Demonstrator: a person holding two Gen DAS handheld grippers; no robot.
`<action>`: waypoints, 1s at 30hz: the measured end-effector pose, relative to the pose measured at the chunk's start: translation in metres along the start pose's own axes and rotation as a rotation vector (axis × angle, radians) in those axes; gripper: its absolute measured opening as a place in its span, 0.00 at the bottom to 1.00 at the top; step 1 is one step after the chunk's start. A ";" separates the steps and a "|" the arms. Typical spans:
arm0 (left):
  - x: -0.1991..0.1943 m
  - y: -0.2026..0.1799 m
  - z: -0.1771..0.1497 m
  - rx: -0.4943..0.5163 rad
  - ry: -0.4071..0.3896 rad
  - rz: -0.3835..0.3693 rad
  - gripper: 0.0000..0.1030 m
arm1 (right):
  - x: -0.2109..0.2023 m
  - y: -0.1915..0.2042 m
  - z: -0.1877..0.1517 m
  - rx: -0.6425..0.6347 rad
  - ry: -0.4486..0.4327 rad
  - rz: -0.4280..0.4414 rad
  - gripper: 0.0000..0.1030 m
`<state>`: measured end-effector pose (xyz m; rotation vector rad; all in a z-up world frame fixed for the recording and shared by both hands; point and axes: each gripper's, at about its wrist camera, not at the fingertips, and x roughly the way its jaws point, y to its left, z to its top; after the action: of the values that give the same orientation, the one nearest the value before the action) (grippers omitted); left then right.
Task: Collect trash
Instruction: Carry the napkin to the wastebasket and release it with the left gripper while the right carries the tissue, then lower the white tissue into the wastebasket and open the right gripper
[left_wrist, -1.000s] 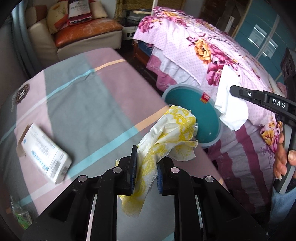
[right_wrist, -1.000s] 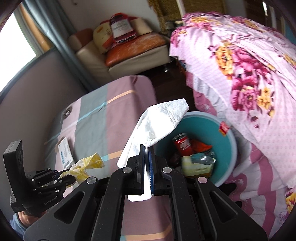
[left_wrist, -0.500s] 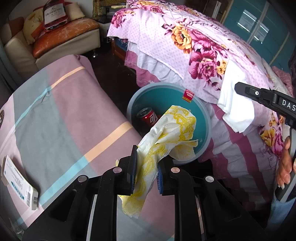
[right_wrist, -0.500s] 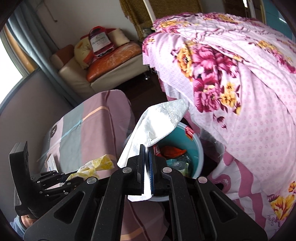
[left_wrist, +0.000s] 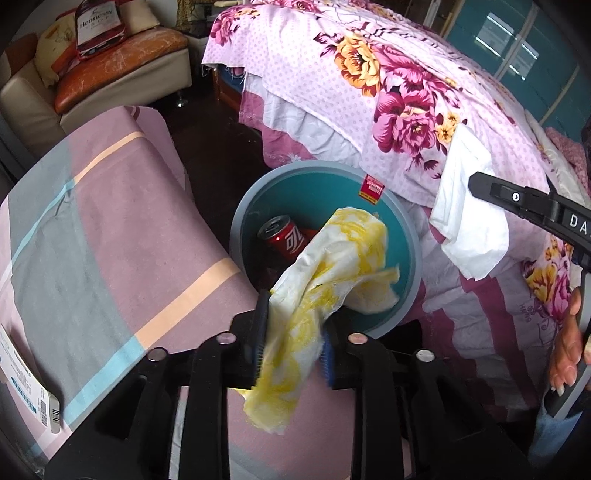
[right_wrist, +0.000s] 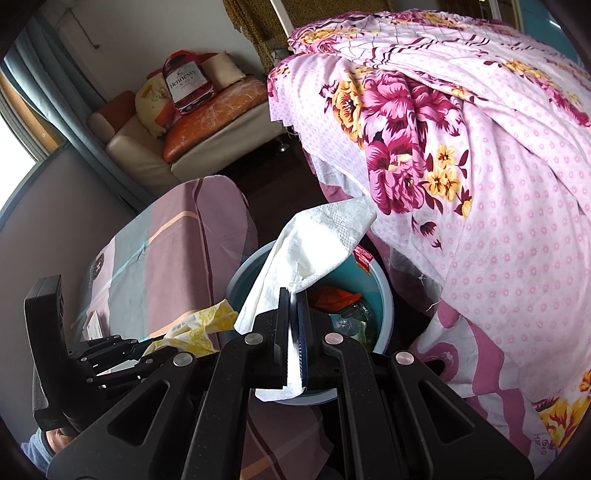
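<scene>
My left gripper (left_wrist: 293, 332) holds a crumpled yellow-stained tissue (left_wrist: 332, 266) just above the near rim of a teal trash bin (left_wrist: 412, 236); its jaws have spread apart and the tissue sits loosely between them. The bin holds a red soda can (left_wrist: 284, 236) and other rubbish. My right gripper (right_wrist: 293, 317) is shut on a white tissue (right_wrist: 314, 251), held above the same bin (right_wrist: 384, 295). The white tissue (left_wrist: 469, 221) and right gripper also show at the right of the left wrist view. The yellow tissue (right_wrist: 199, 325) shows in the right wrist view.
A striped pink and grey table (left_wrist: 110, 240) lies left of the bin, with a white labelled box (left_wrist: 26, 384) at its near left edge. A floral bedspread (left_wrist: 388, 92) hangs right behind the bin. A sofa (left_wrist: 110, 74) stands at the back.
Both grippers moved from over the table toward the bin, which now sits directly under them. The left jaws have widened around the yellow tissue.
</scene>
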<state>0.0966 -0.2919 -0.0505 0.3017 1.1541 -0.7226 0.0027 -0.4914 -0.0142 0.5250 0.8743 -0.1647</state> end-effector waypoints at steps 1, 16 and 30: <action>0.000 0.000 0.001 0.000 -0.002 0.001 0.40 | 0.000 0.000 0.000 0.000 0.001 -0.001 0.04; -0.003 0.005 -0.011 0.007 -0.012 0.059 0.79 | 0.010 0.005 0.002 -0.009 0.027 -0.013 0.04; -0.007 0.022 -0.024 -0.044 -0.006 0.049 0.87 | 0.025 0.018 0.001 -0.025 0.067 -0.026 0.06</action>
<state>0.0920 -0.2599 -0.0568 0.2894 1.1514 -0.6536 0.0252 -0.4748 -0.0267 0.4983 0.9480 -0.1608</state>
